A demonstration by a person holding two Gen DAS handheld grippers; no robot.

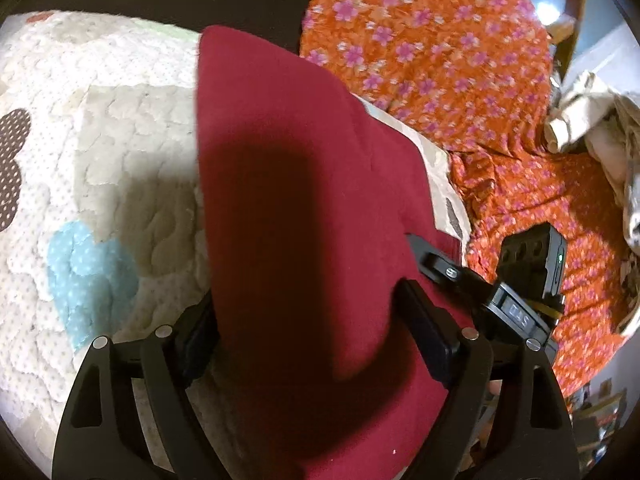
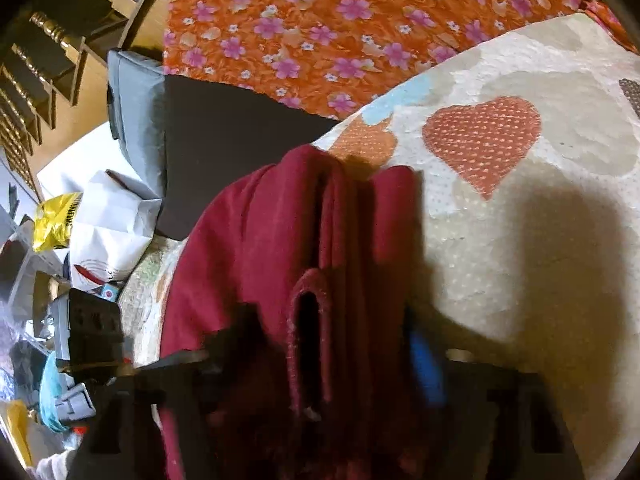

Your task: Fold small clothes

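A dark red garment (image 1: 288, 184) lies on a white quilt (image 1: 100, 120) with dotted patches. In the left wrist view it runs between my left gripper's (image 1: 304, 328) two black fingers, which close on its near edge. The right gripper (image 1: 440, 264) reaches onto the same garment from the right. In the right wrist view the red garment (image 2: 320, 248) hangs in bunched folds between my right gripper's (image 2: 320, 344) blurred fingers, one with a blue pad (image 2: 426, 364). The quilt (image 2: 540, 220) lies beneath it.
An orange cloth with pink flowers (image 1: 440, 48) lies beyond the garment and also shows in the right wrist view (image 2: 340, 20). A pale crumpled fabric pile (image 1: 600, 128) sits far right. Wooden spindles (image 2: 48, 60), papers and a yellow packet (image 2: 56, 220) lie left of the quilt.
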